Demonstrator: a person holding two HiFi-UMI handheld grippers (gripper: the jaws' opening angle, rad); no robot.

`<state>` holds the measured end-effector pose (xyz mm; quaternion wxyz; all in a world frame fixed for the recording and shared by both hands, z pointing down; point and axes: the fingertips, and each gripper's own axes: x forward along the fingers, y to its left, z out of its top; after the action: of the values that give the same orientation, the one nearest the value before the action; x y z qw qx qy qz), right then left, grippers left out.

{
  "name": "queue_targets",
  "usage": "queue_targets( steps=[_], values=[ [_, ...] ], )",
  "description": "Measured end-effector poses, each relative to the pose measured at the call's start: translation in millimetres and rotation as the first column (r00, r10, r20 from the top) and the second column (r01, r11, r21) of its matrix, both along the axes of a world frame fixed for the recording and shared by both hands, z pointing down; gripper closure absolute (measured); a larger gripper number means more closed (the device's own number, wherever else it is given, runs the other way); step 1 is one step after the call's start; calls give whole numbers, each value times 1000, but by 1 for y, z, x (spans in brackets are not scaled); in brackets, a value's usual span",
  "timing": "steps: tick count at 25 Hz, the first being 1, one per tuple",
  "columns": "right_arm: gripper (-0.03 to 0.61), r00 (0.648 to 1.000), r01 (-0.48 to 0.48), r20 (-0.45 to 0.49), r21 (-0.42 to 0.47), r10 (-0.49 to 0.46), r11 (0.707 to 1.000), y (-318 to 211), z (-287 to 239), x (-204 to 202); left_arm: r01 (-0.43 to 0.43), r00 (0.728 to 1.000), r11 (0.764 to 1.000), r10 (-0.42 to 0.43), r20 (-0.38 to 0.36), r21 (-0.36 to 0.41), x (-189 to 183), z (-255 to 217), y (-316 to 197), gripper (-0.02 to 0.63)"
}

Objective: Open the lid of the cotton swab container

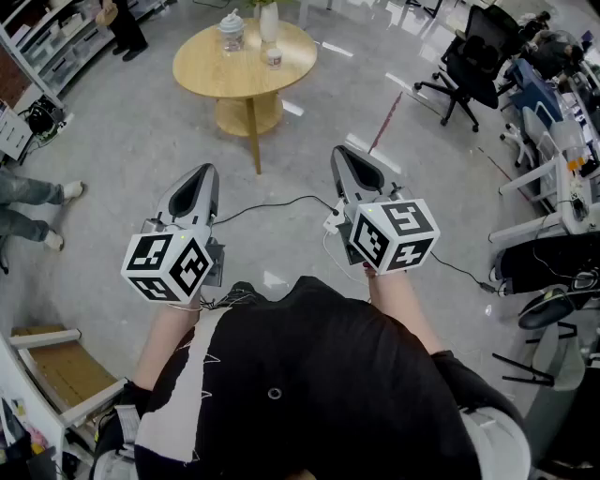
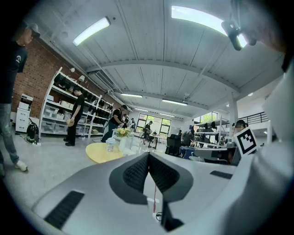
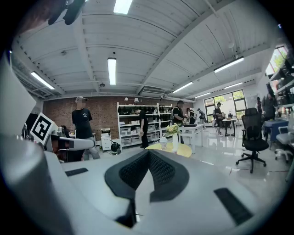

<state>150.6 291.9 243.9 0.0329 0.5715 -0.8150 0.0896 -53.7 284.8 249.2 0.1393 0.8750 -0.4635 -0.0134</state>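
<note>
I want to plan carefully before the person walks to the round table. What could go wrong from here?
1. A black cable crosses the floor between the person and the round table; a foot could catch it.
2. The jar, vase and small container stand close together there; reaching in could tip one.
3. The left hand-held gripper and right hand-held gripper are both shut, so they must open first.

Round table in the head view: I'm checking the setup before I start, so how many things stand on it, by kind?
Lidded jar: 1
Vase with flowers: 1
Small container: 1
Total: 3
</note>
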Motion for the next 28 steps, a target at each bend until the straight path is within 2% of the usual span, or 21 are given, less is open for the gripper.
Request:
queue_targets(
  steps=[3, 8, 16, 20, 23, 28],
  values=[
    [574, 1000, 4, 4, 1, -4, 1000, 1, 1, 0, -1, 1000, 1000, 1, 0, -4, 2, 2, 1, 603],
    [574, 997, 28, 72, -2, -28, 1000, 1, 3, 8, 11, 1000, 1000, -12, -20, -16, 9, 8, 1, 603],
    [574, 998, 54, 46, -32, -53, 998, -12, 22, 29, 62, 994, 998, -62, -85, -7, 26, 19, 2, 603],
    [574, 997, 68, 53, -66, -64, 996, -19, 36, 29, 76, 992, 995, -83, -98, -71, 23, 40, 3, 603],
    [574, 996, 80, 57, -71, -76, 994, -31, 41, 21, 101, 987, 991, -111, -115, -88, 14, 44, -10, 603],
    [574, 994, 75, 81, -86, -68, 993, -61, 55, 9, 105, 989, 991, -112, -98, -79, 4, 53, -46, 603]
  ],
)
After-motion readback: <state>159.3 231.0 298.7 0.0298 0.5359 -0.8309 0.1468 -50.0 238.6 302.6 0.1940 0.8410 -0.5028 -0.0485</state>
